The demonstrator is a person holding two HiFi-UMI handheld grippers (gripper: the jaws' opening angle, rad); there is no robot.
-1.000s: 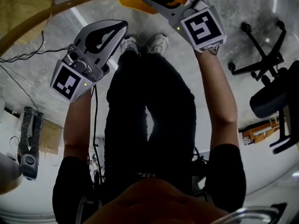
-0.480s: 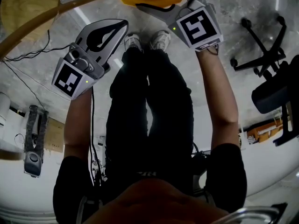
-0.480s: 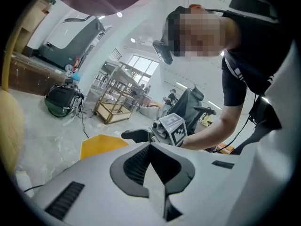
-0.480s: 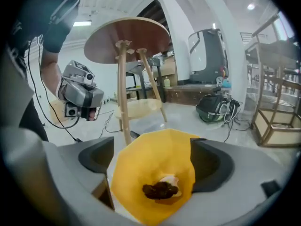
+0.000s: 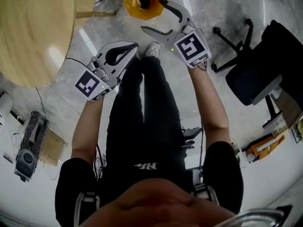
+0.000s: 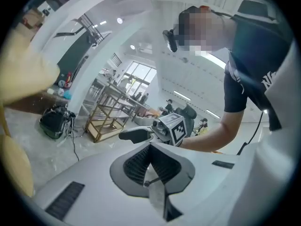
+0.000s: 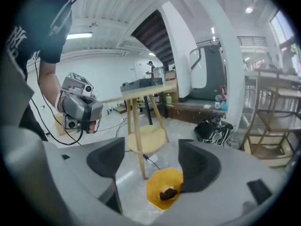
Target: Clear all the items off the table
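Note:
The round wooden table (image 5: 33, 27) fills the top left of the head view, and its thin legs (image 7: 137, 126) show in the right gripper view. A yellow bin (image 5: 144, 1) stands on the floor beside it with a dark item (image 7: 168, 192) inside. My right gripper (image 5: 154, 17) hangs above the bin's near rim, open. Its jaws have just been closing, with nothing between them. My left gripper (image 5: 134, 48) is shut and empty, beside the person's knee, apart from the table. Its pads meet in the left gripper view (image 6: 151, 166).
The person's legs and shoes (image 5: 151, 48) stand between the grippers. A black office chair (image 5: 255, 79) is at the right. Cables and a grey device (image 5: 26, 157) lie on the floor at the left. A black bag (image 7: 214, 128) and wooden racks (image 6: 106, 121) stand further off.
Both grippers have risen from the floor. The right jaws, earlier low at the yellow bin, now hang above it. More of the table top shows.

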